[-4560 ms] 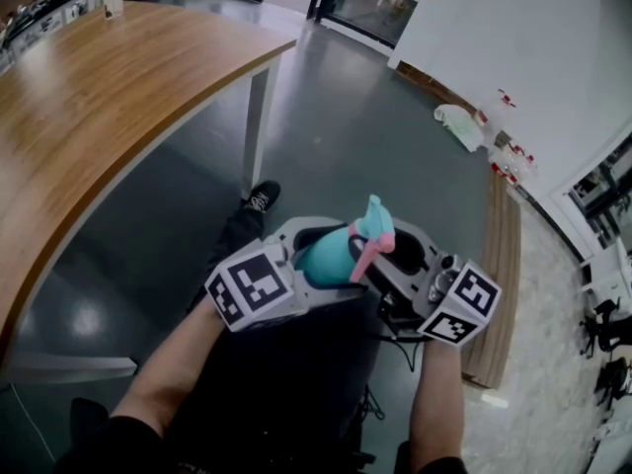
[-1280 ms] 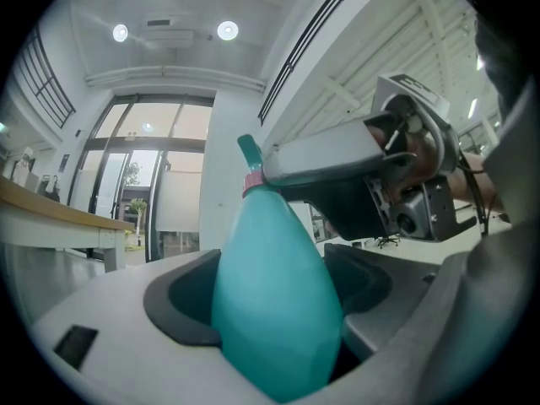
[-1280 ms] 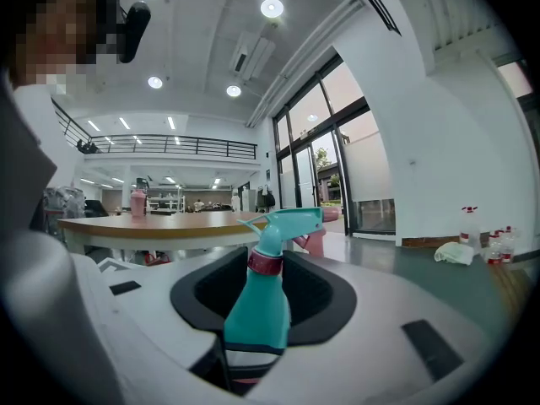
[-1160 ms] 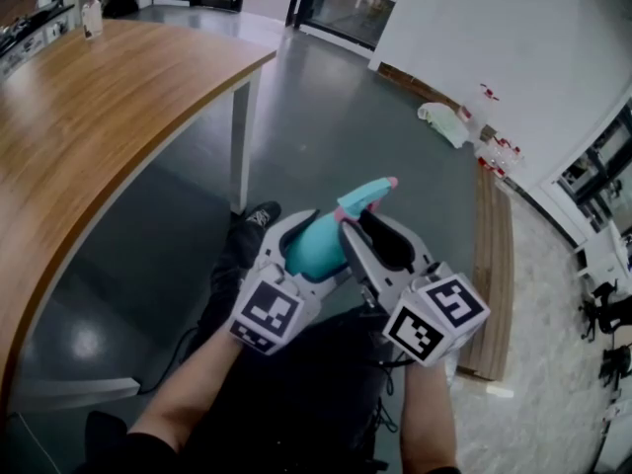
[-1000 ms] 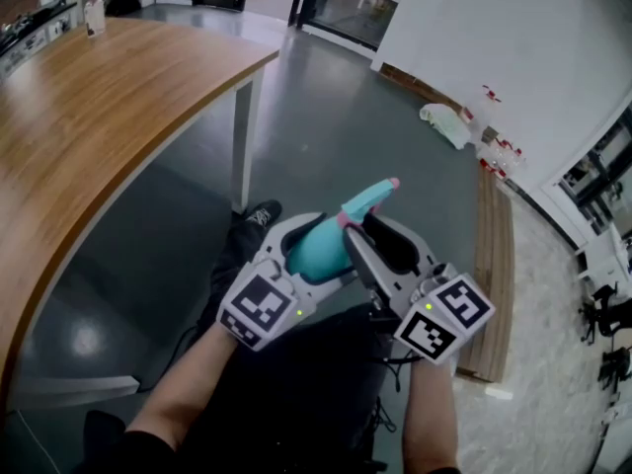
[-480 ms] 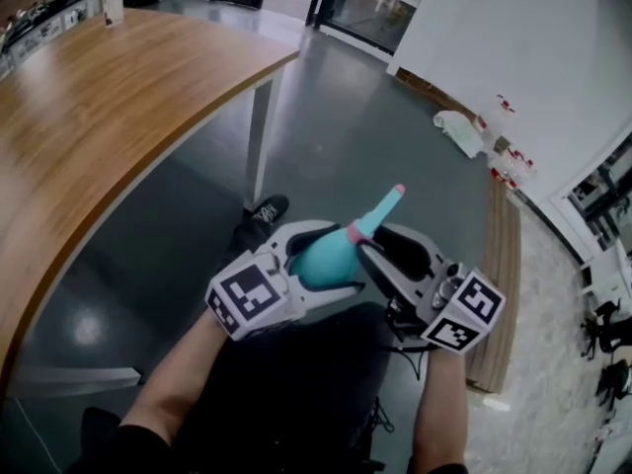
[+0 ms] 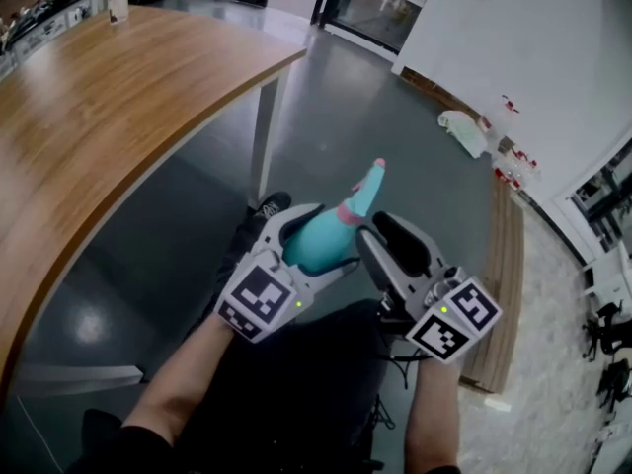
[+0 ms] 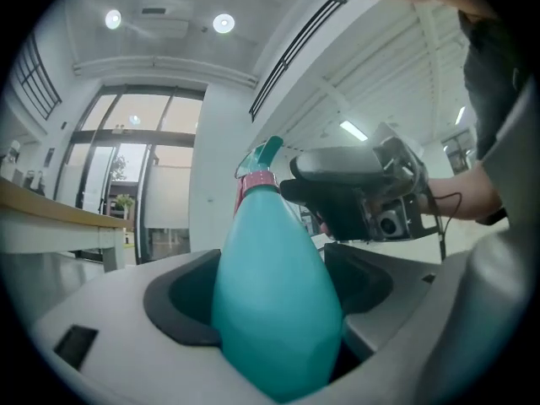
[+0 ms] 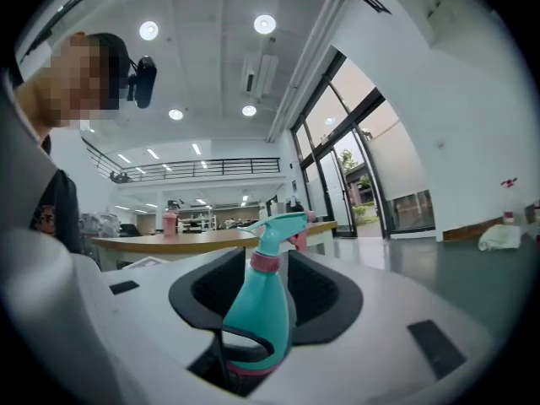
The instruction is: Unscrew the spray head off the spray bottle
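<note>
A teal spray bottle (image 7: 314, 247) with a pink collar and a teal spray head (image 7: 365, 188) lies in my left gripper (image 7: 321, 237), which is shut on its body. In the left gripper view the bottle (image 8: 274, 302) fills the gap between the jaws. My right gripper (image 7: 387, 233) stands just right of the bottle's neck, apart from it. Its jaws have just been opening and nothing is pressed between them. In the right gripper view the bottle (image 9: 257, 310) shows past the open jaws, with the spray head (image 9: 277, 224) still on it.
A long curved wooden table (image 7: 99, 117) on a white leg (image 7: 267, 126) runs along the left. Below lie dark grey floor and the person's shoe (image 7: 265, 205). A white bag (image 7: 464, 131) and a wooden strip (image 7: 499, 265) lie at the right.
The right gripper has come off the bottle's neck and now sits to its right. The left gripper has shifted the bottle left and up, and the spray head points more upward.
</note>
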### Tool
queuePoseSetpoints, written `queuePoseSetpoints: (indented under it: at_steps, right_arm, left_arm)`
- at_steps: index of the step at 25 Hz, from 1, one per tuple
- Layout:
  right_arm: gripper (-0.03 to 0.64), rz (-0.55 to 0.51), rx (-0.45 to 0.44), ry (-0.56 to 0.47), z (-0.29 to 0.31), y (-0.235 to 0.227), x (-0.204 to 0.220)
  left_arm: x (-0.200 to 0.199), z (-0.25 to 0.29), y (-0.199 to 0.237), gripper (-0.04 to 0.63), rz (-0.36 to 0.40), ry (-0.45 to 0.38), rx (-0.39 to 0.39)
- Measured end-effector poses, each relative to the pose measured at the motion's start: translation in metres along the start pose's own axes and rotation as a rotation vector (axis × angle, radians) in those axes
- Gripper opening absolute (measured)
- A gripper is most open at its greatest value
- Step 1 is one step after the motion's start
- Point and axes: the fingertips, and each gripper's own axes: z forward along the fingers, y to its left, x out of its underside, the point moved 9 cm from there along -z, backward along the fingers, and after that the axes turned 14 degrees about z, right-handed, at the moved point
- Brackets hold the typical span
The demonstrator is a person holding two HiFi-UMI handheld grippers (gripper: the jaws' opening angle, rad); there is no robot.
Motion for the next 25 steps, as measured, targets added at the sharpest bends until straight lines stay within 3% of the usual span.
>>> queuePoseSetpoints:
  at_steps: [5, 13, 19, 25]
  right_arm:
    - [0.154, 0.017, 0.134, -0.03, 0.009, 0.004, 0.007]
    - [0.155, 0.058, 0.227, -0.062, 0.022, 0.003, 0.011]
    - [0.147, 0.041, 0.23, -0.049, 0.019, 0.001, 0.012]
    - [0.144, 0.015, 0.159, -0.037, 0.012, -0.002, 0.006]
  left_arm:
    - [0.003, 0.007, -0.006, 0.396, 0.018, 0.034, -0.084]
    - [0.005, 0.015, -0.014, 0.396, 0.092, 0.081, -0.137]
    - [0.002, 0.016, -0.018, 0.396, 0.079, 0.068, -0.093]
    - [-0.004, 0.017, -0.017, 0.396, 0.035, 0.024, -0.009]
